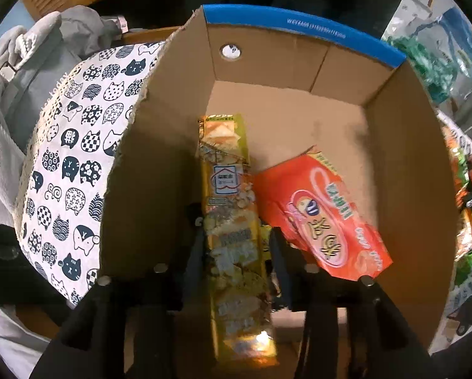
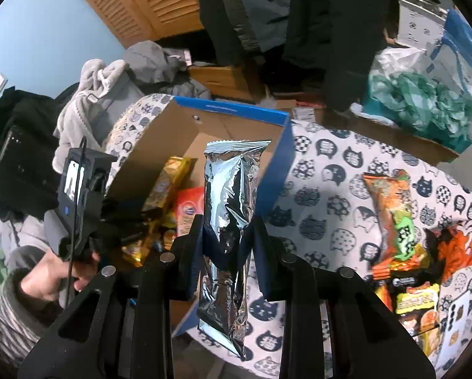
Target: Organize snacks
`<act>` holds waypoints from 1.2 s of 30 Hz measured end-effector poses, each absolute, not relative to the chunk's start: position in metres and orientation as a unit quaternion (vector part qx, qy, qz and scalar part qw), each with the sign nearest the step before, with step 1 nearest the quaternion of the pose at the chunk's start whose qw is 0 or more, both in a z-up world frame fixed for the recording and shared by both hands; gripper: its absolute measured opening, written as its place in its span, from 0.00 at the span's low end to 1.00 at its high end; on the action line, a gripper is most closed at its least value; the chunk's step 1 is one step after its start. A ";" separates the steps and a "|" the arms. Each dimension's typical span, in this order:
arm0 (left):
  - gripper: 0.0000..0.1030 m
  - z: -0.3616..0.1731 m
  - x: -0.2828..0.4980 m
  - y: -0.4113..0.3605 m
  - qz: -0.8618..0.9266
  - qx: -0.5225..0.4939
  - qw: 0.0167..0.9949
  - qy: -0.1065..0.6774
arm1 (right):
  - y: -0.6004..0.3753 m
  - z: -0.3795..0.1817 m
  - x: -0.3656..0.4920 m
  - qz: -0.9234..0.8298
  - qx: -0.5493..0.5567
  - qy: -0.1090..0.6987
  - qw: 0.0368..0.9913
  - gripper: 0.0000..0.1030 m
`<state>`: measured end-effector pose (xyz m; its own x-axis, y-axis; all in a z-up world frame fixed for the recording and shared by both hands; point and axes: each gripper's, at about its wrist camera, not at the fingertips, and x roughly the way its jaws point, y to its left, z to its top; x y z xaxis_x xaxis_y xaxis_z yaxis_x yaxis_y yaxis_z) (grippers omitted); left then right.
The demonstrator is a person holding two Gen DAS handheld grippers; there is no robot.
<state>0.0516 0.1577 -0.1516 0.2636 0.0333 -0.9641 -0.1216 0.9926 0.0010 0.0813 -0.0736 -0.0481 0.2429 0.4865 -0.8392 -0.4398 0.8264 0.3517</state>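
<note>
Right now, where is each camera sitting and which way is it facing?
Left wrist: on the left gripper, looking steeply down into the box; its black fingers flank the yellow pack beside the orange pack.
Right wrist: on the right gripper, angled down across the table toward the box; its fingers clamp the silver pack; the left hand shows.
Shared: box, yellow and orange packs, cat-print cloth.

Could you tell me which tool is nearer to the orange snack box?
Left: the left tool is inside the cardboard box beside the orange snack box; the right tool hangs outside.
</note>
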 end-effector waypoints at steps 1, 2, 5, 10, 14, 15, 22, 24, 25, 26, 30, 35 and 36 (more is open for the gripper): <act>0.50 -0.148 0.051 0.158 0.047 -0.043 0.796 0.602 | -0.070 -0.048 0.082 0.296 0.021 0.540 0.787 0.27; 0.56 -0.141 0.048 0.159 0.044 -0.053 0.801 0.595 | -0.066 -0.047 0.082 0.299 0.020 0.540 0.787 0.27; 0.65 -0.121 0.039 0.160 0.043 -0.067 0.816 0.572 | -0.050 -0.048 0.084 0.307 0.017 0.540 0.784 0.27; 0.69 -0.098 0.019 0.169 0.038 -0.110 0.834 0.539 | -0.023 -0.060 0.092 0.320 0.020 0.552 0.770 0.27; 0.69 -0.092 0.010 0.174 0.049 -0.101 0.842 0.527 | 0.004 -0.080 0.094 0.326 0.006 0.569 0.755 0.27; 0.69 -0.092 0.008 0.175 0.052 -0.097 0.844 0.525 | 0.008 -0.084 0.094 0.325 0.002 0.574 0.752 0.27; 0.69 -0.101 0.002 0.188 0.061 -0.103 0.839 0.530 | 0.030 -0.117 0.090 0.317 -0.024 0.600 0.734 0.27; 0.69 -0.102 0.002 0.188 0.063 -0.098 0.839 0.531 | 0.032 -0.123 0.089 0.317 -0.029 0.606 0.729 0.27; 0.69 -0.103 0.002 0.189 0.062 -0.099 0.839 0.532 | 0.033 -0.126 0.088 0.316 -0.031 0.609 0.727 0.27; 0.69 -0.104 0.001 0.189 0.061 -0.101 0.838 0.532 | 0.033 -0.128 0.088 0.315 -0.033 0.610 0.726 0.27; 0.69 -0.107 0.002 0.189 0.060 -0.103 0.835 0.537 | 0.036 -0.138 0.086 0.311 -0.044 0.619 0.720 0.28; 0.69 -0.107 0.002 0.187 0.058 -0.101 0.834 0.539 | 0.033 -0.142 0.084 0.314 -0.045 0.619 0.718 0.30; 0.69 -0.106 0.002 0.186 0.057 -0.101 0.834 0.539 | 0.032 -0.140 0.083 0.318 -0.041 0.618 0.718 0.34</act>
